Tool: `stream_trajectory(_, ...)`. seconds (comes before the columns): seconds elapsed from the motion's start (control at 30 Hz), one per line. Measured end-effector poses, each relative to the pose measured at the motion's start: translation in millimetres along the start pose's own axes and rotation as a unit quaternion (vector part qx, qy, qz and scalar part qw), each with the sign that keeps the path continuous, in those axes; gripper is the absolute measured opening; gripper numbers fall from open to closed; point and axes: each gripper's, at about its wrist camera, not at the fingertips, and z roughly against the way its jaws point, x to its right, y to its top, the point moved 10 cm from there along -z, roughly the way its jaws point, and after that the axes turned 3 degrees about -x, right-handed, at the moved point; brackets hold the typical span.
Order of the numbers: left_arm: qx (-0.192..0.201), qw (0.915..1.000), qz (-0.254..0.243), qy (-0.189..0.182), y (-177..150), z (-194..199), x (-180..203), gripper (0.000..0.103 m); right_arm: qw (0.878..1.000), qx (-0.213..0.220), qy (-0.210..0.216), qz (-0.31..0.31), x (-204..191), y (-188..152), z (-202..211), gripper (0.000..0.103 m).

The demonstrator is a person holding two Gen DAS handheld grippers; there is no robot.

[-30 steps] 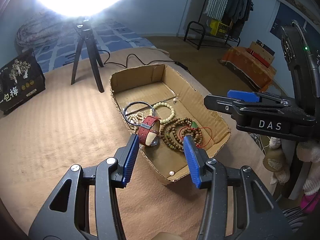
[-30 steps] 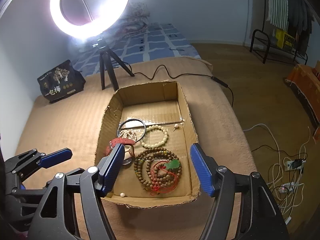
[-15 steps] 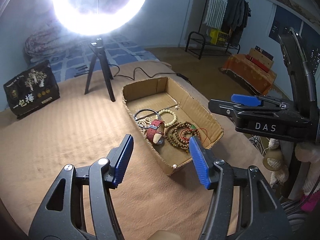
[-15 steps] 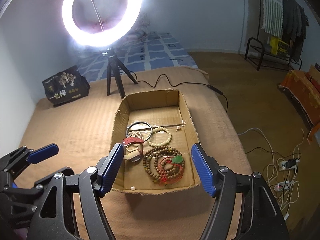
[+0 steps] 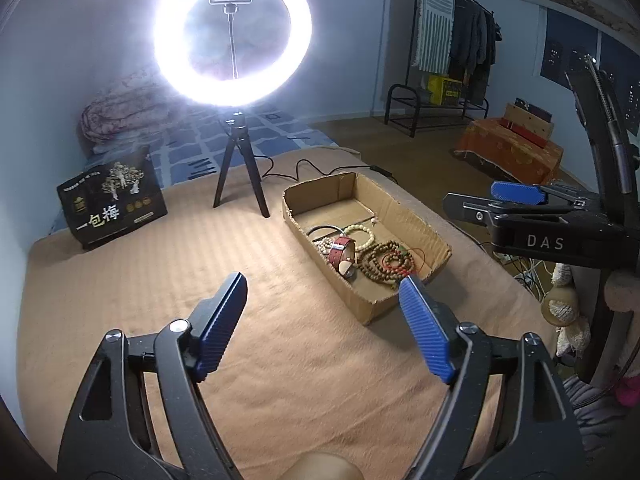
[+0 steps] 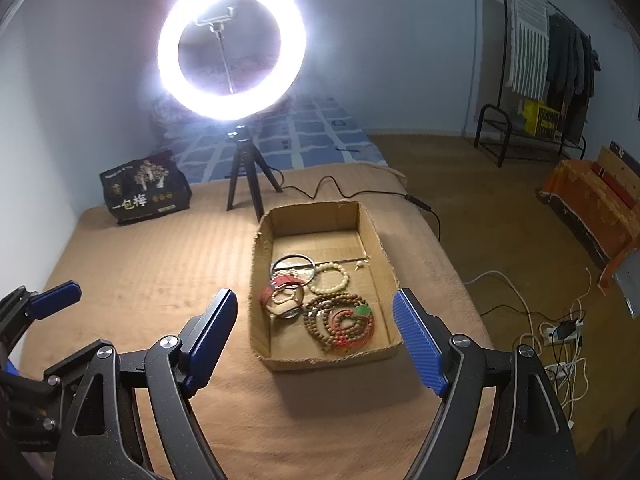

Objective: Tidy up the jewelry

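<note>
Atop the tan bed cover (image 6: 132,280), cardboard box (image 6: 382,248) holding beaded bracelets (image 6: 340,318) and red-strap watch (image 5: 340,249), left claw (image 5: 322,326) spread empty at its 7 o'clock, right claw (image 6: 316,336) spread empty at 6, ring light (image 6: 232,50) at 12.

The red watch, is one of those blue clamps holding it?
No. The red watch lies inside the cardboard box, while both the left gripper and right gripper hang open and empty.

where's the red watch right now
The red-strap watch lies inside the cardboard box, near its left wall in the right wrist view, between the dark bangle and the brown bead strand.
</note>
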Motion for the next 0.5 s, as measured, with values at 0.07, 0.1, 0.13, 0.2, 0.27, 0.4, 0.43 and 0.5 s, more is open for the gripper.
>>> stream_trajectory(0.07,0.004,1.0,-0.001,0.005,-4.1,7.5,-0.9,0.082,1.0,0.006,0.0,0.001,-4.5,-3.3,6.8,0.08)
stream_trajectory(0.1,0.005,1.0,-0.002,0.005,-5.4,11.0,-0.7,0.082,1.0,0.009,0.001,0.001,-6.2,-4.7,9.5,0.08)
stream_trajectory(0.13,0.007,1.0,-0.004,0.004,-6.0,15.1,0.2,0.082,1.0,0.013,0.001,0.001,-7.8,-5.4,11.8,0.08)
stream_trajectory(0.2,0.013,0.9998,-0.01,0.005,-6.0,22.9,2.1,0.082,1.0,0.025,-0.001,0.002,-11.5,-6.3,18.0,0.08)
stream_trajectory(0.27,0.019,0.9996,-0.014,0.012,-4.8,31.3,4.2,0.089,0.999,0.034,-0.002,0.001,-14.5,-7.2,23.5,0.08)
stream_trajectory(0.4,0.043,0.9988,-0.014,0.02,-1.9,47.3,8.8,0.102,0.999,0.046,-0.007,0.006,-18.7,-9.4,29.7,0.081)
stream_trajectory(0.43,0.045,0.9986,-0.016,0.022,-1.4,48.6,8.6,0.102,0.999,0.047,-0.01,0.011,-19.7,-9.7,29.4,0.081)
stream_trajectory(0.5,0.044,0.9983,-0.022,0.031,-2.1,49.3,8.5,0.102,0.999,0.047,-0.014,0.018,-20.7,-10.5,28.8,0.081)
